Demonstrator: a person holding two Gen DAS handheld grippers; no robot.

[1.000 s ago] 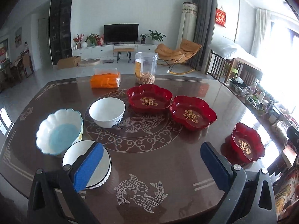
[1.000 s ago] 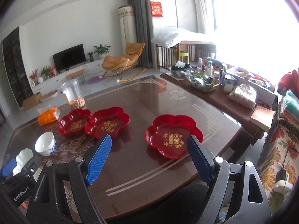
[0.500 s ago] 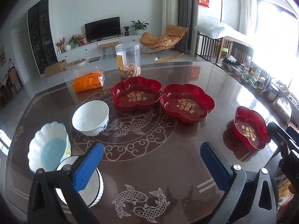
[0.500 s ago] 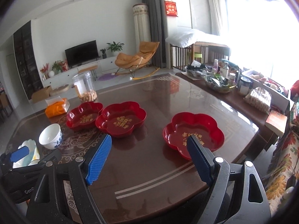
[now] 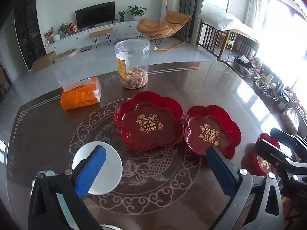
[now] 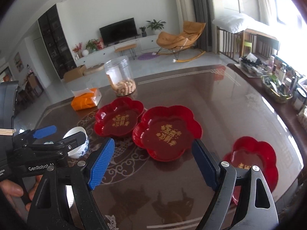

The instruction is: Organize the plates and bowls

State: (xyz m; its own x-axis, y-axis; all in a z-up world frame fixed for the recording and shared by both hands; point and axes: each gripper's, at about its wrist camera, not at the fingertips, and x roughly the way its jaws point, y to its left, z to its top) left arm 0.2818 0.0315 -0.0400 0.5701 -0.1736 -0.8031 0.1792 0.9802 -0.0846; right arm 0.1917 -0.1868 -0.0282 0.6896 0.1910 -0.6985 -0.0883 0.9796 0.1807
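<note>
Glossy dark wooden counter (image 5: 211,80) carries three red flower-shaped plastic plates (image 6: 166,132) side by side and a white ceramic bowl (image 5: 109,169) at the left. Left gripper (image 5: 155,174) and right gripper (image 6: 153,163) both hover spread wide, empty. Plates look light, stiff and slick; pinch a scalloped rim. Bowl looks heavier and breakable; clamp its wall.

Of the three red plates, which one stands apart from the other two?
The red plate by the right table edge, beside the right gripper. The middle plate and the far plate touch each other.
</note>
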